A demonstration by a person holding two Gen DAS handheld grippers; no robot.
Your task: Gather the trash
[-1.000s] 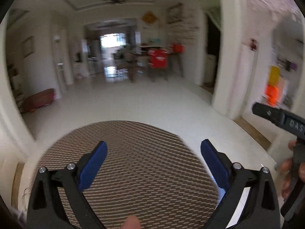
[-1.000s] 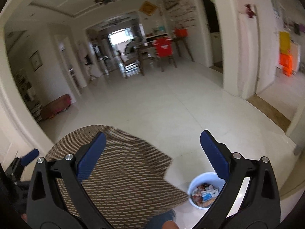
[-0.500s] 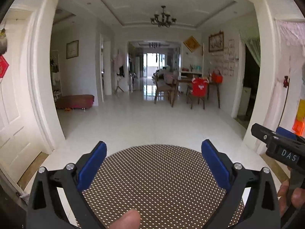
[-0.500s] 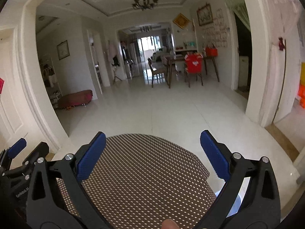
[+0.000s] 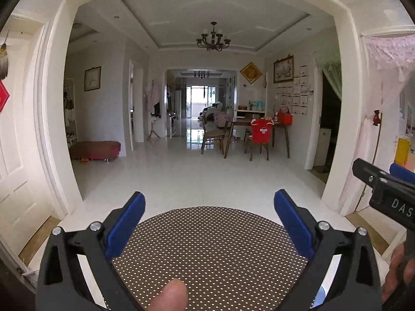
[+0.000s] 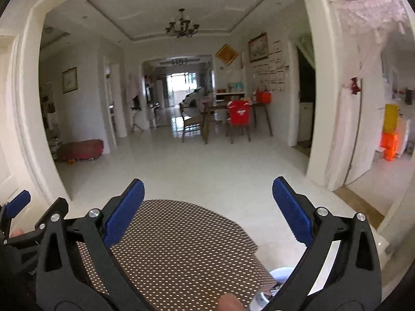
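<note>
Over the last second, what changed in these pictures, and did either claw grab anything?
Both cameras tilted up: the chandelier and ceiling came into view, and the white trash bin slid down to the right view's bottom edge, mostly hidden behind the dotted round table. Nothing was grabbed or released. The left gripper and right gripper stayed open and empty above the table.

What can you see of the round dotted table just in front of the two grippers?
The table has a round top with a dark brown surface covered in small pale dots, like woven or perforated material. It looks flat and bare. It stands on the white tiled floor. Its legs are hidden. A small pale bin sits beside its right edge.
</note>
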